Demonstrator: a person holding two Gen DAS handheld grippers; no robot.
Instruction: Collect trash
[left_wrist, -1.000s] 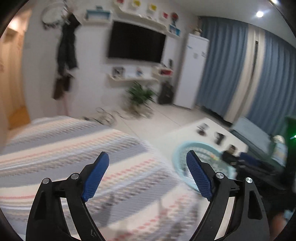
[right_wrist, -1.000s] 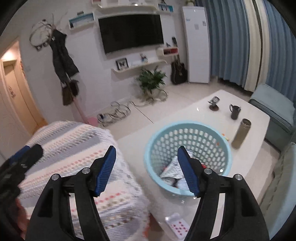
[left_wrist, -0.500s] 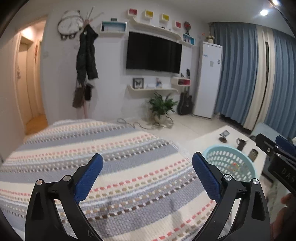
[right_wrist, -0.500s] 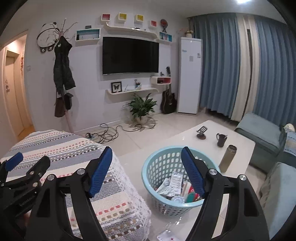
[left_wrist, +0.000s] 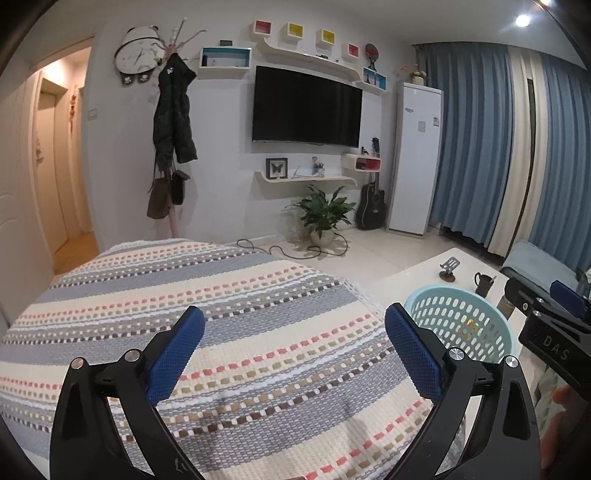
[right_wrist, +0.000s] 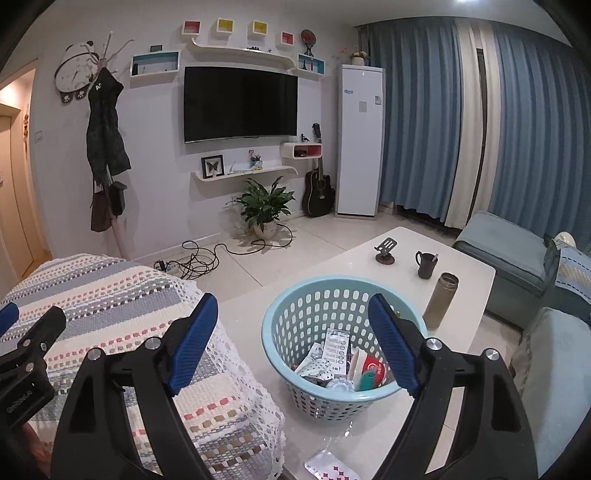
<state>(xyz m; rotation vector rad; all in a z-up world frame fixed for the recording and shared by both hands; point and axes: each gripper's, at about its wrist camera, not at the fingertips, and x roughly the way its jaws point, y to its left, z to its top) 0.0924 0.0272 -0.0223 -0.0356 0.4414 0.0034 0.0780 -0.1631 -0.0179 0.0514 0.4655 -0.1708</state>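
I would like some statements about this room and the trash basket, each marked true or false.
1. The light blue basket stands on the white table. True.
2. The basket is empty. False: it holds wrappers and packets.
3. The right tongs are open and hold nothing. True.
4. The left tongs are shut on a wrapper. False: they are open and empty, over the striped cover.
5. A red-patterned packet lies on the table outside the basket. True.

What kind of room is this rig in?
A home living room, most likely: wall-mounted TV, white coffee table holding the blue trash basket, a sofa, plus a guitar by the curtains.
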